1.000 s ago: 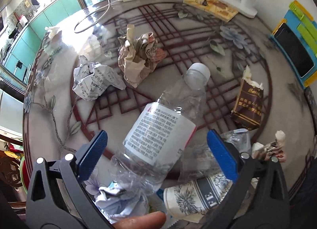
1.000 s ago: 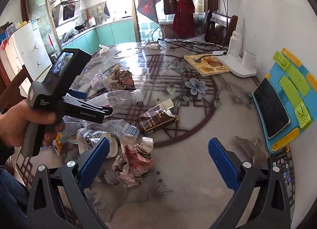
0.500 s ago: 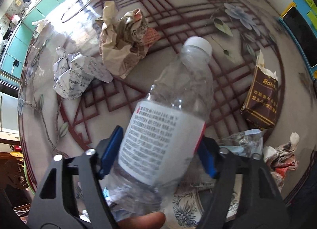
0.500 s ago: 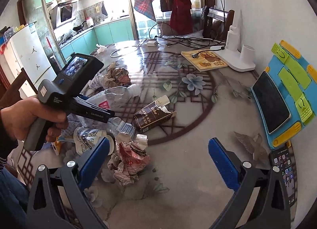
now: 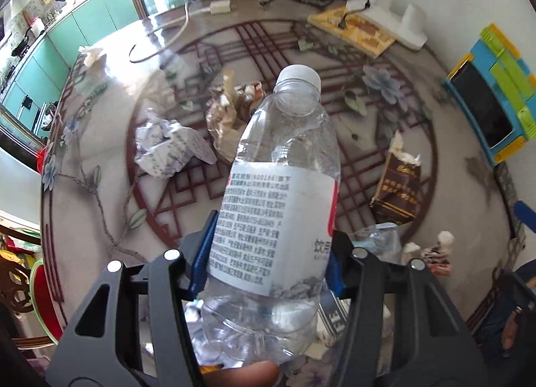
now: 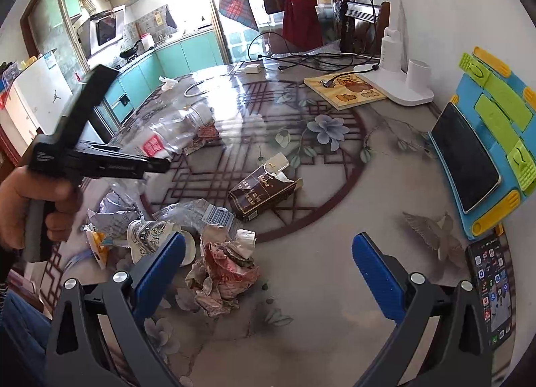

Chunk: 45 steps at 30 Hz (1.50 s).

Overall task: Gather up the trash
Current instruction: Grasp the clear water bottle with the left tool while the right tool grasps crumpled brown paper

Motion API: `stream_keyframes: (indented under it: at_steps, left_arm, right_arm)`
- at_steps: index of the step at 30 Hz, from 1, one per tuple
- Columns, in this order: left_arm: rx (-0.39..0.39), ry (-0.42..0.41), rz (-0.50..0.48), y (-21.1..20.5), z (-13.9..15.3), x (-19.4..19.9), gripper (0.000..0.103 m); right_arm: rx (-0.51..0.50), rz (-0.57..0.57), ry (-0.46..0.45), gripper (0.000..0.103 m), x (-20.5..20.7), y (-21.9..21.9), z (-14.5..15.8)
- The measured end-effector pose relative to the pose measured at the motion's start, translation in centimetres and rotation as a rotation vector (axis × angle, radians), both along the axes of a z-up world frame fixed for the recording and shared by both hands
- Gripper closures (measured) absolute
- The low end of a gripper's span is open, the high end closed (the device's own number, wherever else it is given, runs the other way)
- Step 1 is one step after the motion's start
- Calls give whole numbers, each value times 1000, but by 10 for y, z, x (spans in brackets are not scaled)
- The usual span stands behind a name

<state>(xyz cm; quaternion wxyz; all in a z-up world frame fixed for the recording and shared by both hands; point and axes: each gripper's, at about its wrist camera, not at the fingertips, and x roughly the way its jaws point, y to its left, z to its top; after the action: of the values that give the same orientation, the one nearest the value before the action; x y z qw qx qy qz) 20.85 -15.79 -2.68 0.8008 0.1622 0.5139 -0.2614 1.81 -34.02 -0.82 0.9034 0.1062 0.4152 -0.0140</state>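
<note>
My left gripper [image 5: 268,253] is shut on a clear plastic bottle [image 5: 281,192] with a white label and white cap, held above the table; the bottle also shows in the right wrist view [image 6: 174,139]. My right gripper [image 6: 268,259] is open and empty, low over the table just right of a crumpled red-and-tan wrapper [image 6: 224,273]. Other trash lies on the table: a brown carton [image 6: 264,189], a patterned paper cup [image 6: 150,239], clear plastic wrap [image 6: 201,213], crumpled white paper [image 5: 167,149] and crumpled brown paper [image 5: 231,112].
A blue and green phone stand with a phone [image 6: 469,152] leans at the right wall. A second phone [image 6: 492,283] lies near the table's right edge. A white lamp base [image 6: 402,85], a yellow board [image 6: 345,89] and cables [image 6: 301,62] sit at the back.
My left gripper closed on the bottle and lifted it off the table, tilting it more upright. My right gripper stayed open and shifted slightly.
</note>
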Motion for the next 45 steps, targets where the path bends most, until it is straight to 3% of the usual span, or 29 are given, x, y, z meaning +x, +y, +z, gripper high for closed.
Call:
stream_keyframes:
  at_steps: [10,16,18,23,30,39,41,42,45]
  left_arm:
    - [-167,-108,136,89,65,-34,50]
    - [-224,-203,226,137,85,-41,50]
    - [-266,-201,248,149,89,-40,50]
    - [-273,-208,255,168,91,-41,50]
    - [-276,-247,259,183,100,-46,50]
    - [-298,-275,294,204,110,-39,50]
    - [-300,-275,295,206,111,-38,50]
    - [-300,-276,295,206,111,-38,50]
    - [-306,-279,296,208,113,-39,50]
  right_arm:
    - [-110,119,-80,6,30,38,21]
    - [-149,196,-63,6,90,68,19]
    - [-142,206,-48,6,116,77,15]
    - [-107,196,-20,6,174,95,8]
    - [-82,91,70,6,249,110,-22]
    - [-81,4,172,7,284,110,-62]
    - [-85,-4,192,15,288,109,-68]
    - [-86,-11,206,26,289,109,-71]
    - [-69,-18,237,34,291,107,-82]
